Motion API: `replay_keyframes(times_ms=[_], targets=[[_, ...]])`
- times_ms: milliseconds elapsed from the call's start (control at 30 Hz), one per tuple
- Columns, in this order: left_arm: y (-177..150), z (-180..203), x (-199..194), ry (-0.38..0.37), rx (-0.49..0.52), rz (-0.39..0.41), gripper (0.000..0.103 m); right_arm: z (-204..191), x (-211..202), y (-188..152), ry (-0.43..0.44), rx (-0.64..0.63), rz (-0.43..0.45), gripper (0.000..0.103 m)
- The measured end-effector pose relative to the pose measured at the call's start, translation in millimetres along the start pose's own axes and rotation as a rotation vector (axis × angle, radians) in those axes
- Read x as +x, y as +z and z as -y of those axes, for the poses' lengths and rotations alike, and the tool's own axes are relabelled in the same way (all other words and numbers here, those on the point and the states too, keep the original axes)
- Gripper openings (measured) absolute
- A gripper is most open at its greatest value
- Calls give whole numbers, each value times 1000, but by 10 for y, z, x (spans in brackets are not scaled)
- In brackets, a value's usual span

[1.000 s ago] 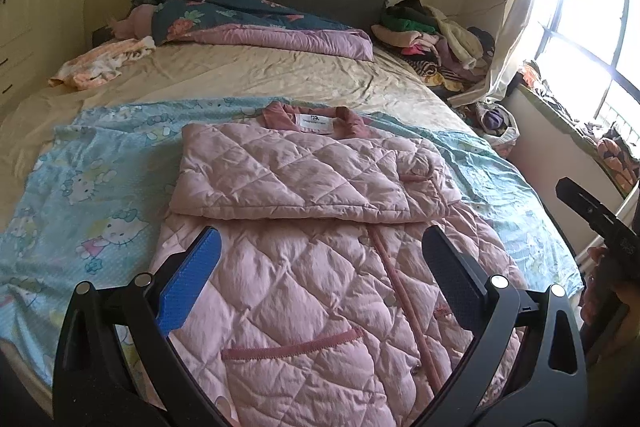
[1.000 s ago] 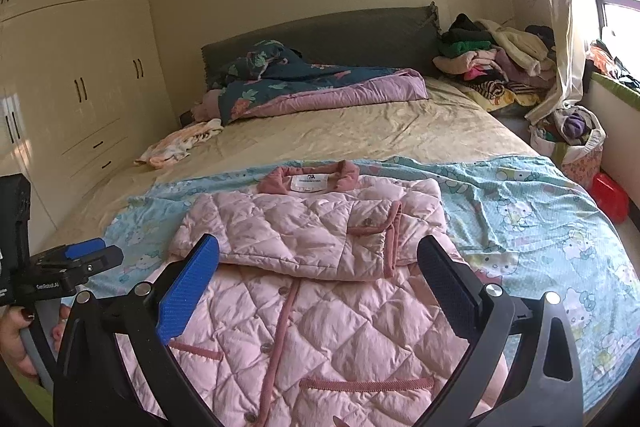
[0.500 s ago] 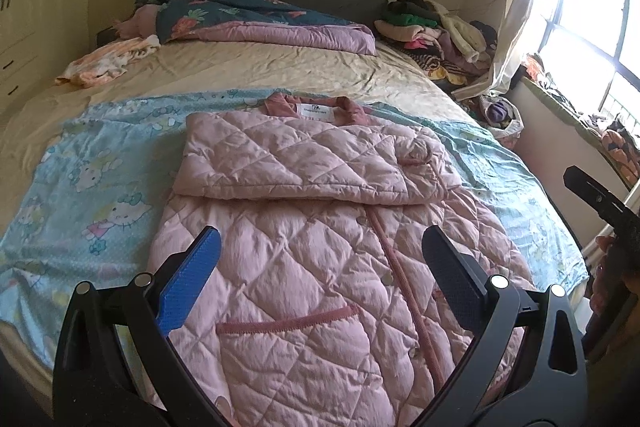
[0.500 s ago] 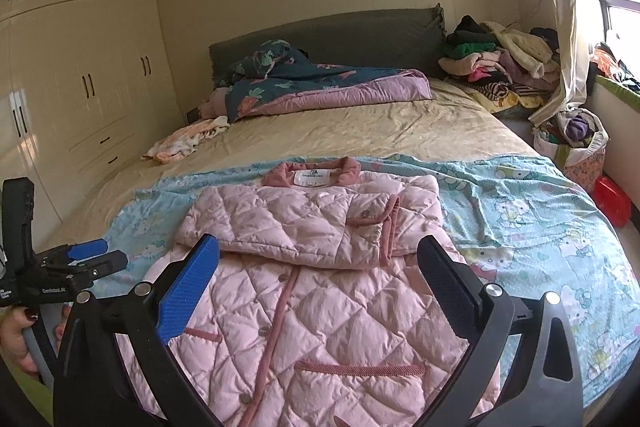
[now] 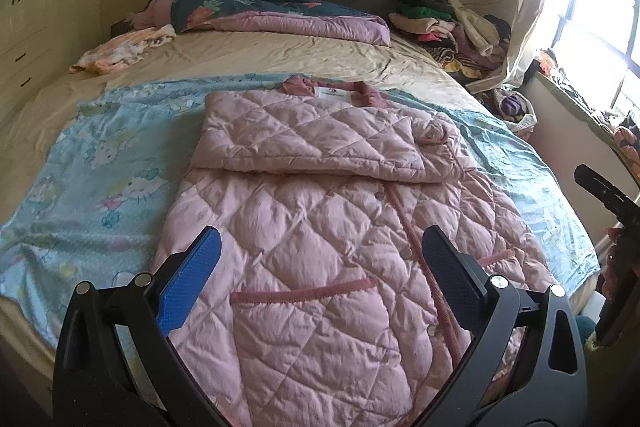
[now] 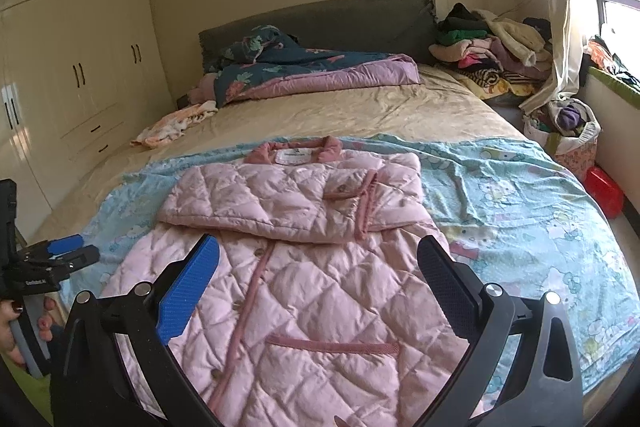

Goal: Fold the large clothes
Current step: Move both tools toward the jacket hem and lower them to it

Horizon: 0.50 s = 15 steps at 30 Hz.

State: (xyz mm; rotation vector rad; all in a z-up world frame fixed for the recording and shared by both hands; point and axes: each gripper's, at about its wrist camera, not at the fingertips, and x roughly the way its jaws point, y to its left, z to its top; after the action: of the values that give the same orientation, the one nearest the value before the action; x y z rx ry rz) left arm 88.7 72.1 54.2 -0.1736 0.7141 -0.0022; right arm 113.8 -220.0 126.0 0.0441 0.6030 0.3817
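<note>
We have the pink quilted coat point(image 5: 320, 247) spread flat on the blue blanket point(image 5: 100, 179) at the near end of the bed point(image 5: 280, 55), sleeves folded across its chest, presumably so the hem comes up next. Both the left hand-held gripper point(image 5: 320, 267) and right hand-held gripper point(image 6: 318, 267) hover wide, empty, above the hem. Only the right view shows the wardrobe point(image 6: 80, 67) and the red object point(image 6: 604, 189) on the floor at the right.

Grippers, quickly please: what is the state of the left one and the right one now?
Left gripper: open, holding nothing, above the pink quilted jacket.
Right gripper: open, holding nothing, also above the jacket.
</note>
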Motion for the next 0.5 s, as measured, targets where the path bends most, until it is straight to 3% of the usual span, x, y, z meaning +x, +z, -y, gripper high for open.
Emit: replay_keyframes(times_ms=[500], targets=[[-319, -263, 29, 81, -7, -52, 94, 288, -55, -269, -33, 6, -57, 99]])
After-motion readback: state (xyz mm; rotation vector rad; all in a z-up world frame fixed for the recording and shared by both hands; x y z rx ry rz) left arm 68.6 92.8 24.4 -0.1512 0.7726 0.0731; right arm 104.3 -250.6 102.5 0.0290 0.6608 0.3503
